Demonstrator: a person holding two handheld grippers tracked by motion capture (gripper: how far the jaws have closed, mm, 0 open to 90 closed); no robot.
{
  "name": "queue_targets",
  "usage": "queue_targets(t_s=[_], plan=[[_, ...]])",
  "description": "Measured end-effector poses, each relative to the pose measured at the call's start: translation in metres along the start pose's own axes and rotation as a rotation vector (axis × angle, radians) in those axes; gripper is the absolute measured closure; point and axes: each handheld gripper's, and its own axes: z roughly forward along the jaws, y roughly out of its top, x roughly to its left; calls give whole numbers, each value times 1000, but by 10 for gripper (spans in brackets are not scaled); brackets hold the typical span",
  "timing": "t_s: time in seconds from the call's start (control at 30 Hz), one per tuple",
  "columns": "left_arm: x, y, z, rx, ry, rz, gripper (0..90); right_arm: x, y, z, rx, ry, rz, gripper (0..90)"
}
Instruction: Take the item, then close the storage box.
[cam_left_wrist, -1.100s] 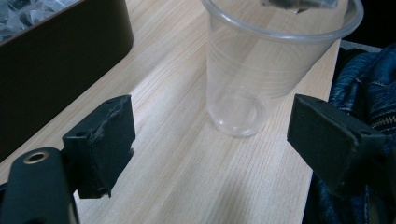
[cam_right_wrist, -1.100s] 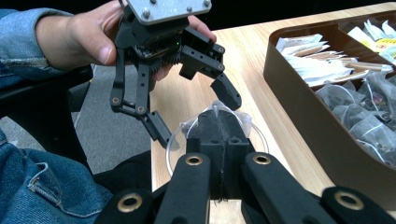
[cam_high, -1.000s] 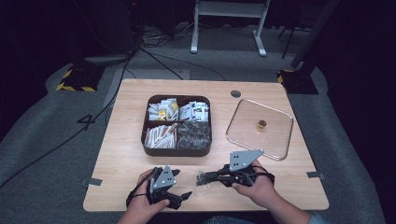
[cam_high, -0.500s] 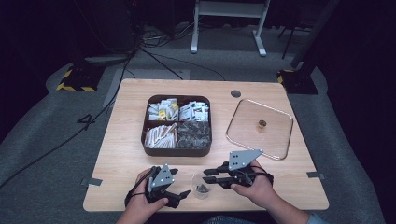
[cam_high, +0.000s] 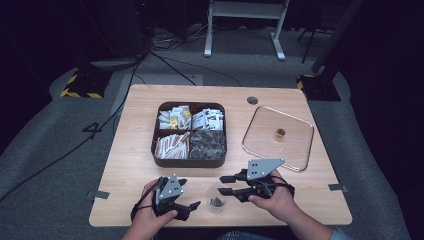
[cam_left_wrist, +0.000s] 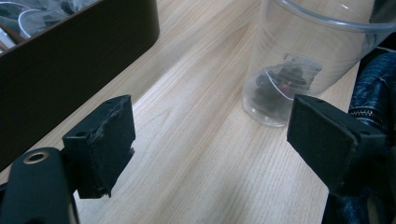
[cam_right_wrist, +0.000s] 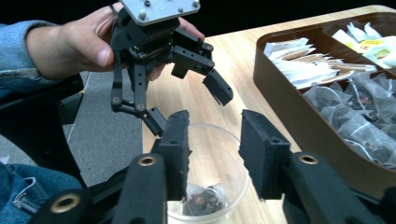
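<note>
High view above the table (cam_high: 135, 165); both gripper views low, close, sharing the clear cup (cam_left_wrist: 299, 70).

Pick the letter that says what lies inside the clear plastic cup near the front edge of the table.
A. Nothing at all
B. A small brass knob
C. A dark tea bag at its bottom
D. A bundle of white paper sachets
C: the right gripper view shows a dark tea bag lying on the bottom of the clear cup, and the left gripper view shows the same dark lump through the cup's wall.
</note>
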Motion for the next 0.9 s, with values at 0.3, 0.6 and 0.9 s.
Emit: queue_targets(t_s=[0.3, 0.6, 0.9], plan=[[10, -3, -4, 23, 61, -52, 167, -12, 7, -7, -3, -55, -1, 541], [16, -6, -3, 54, 93, -89, 179, -26, 15, -18, -28, -125, 0, 496], [18, -11, -7, 58, 100, -125, 181, -55, 16, -36, -42, -240, 31, 452]])
